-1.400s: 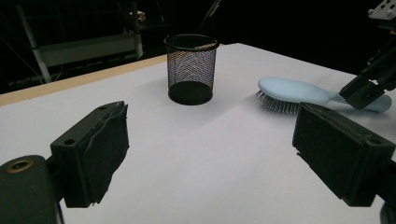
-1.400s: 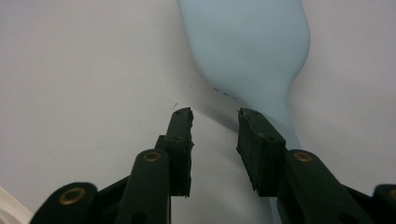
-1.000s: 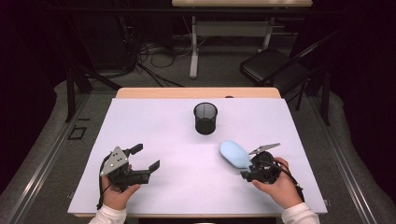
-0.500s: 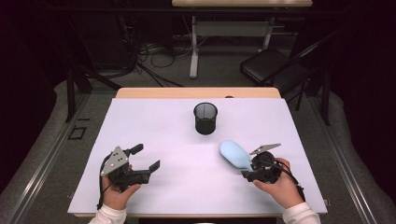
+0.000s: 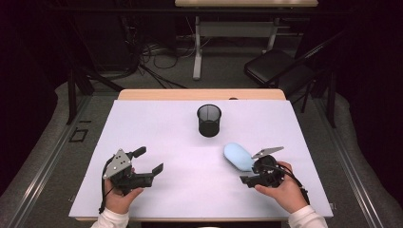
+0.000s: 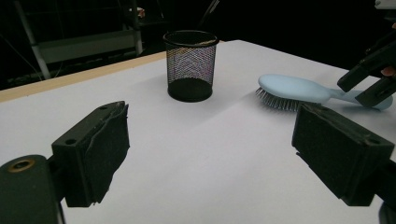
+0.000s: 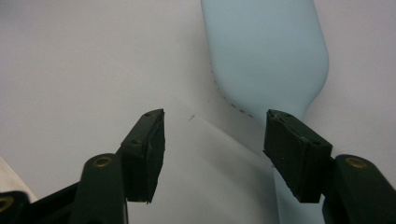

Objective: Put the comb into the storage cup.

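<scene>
Nothing has shifted: both jaws stay spread, the right gripper (image 5: 253,166) poised over the blue hairbrush (image 5: 237,156), left gripper (image 5: 146,160) idle, no grasp begun

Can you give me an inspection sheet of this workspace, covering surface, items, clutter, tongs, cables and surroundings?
Surface: white tabletop with a wooden strip along the far edge, bare apart from two items.
Job's things: black mesh pen cup, upright, near the centre; light blue hairbrush lying bristles down, handle toward the right tongs.
Clutter: nothing seen.
Grippers: left tongs open, over the table, apart from both items; right tongs open, one jaw above the hairbrush handle, not closed on it.
Cables: one trails from each tool toward the person; a tangle of cables lies on the floor beyond the table.
Surroundings: dark room, black chair at far right, another table's legs behind.
</scene>
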Demonstrator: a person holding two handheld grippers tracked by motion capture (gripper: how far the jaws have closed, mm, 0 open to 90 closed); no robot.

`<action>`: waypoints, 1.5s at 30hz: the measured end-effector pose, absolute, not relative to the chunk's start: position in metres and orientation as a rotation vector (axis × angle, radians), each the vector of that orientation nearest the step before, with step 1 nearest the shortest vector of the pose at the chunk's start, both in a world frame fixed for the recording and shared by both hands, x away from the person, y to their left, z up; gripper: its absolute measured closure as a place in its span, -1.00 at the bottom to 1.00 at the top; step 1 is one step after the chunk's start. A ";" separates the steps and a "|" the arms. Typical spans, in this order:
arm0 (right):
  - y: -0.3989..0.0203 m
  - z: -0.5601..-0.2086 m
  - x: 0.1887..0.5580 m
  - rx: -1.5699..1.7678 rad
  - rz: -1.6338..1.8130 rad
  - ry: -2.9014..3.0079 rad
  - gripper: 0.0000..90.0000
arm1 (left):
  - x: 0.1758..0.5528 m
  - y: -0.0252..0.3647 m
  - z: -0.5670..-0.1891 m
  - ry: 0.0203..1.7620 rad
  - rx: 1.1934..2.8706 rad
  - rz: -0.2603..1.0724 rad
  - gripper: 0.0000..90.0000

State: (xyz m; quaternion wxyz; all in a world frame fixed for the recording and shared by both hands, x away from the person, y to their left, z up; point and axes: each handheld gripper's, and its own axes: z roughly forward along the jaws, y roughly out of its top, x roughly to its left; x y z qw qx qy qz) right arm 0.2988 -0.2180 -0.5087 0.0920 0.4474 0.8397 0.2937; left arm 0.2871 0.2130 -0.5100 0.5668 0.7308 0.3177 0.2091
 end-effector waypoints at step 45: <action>-0.245 -0.494 0.325 1.256 0.630 2.555 -1.00 | 0.288 0.214 -0.511 0.756 1.716 0.492 -0.75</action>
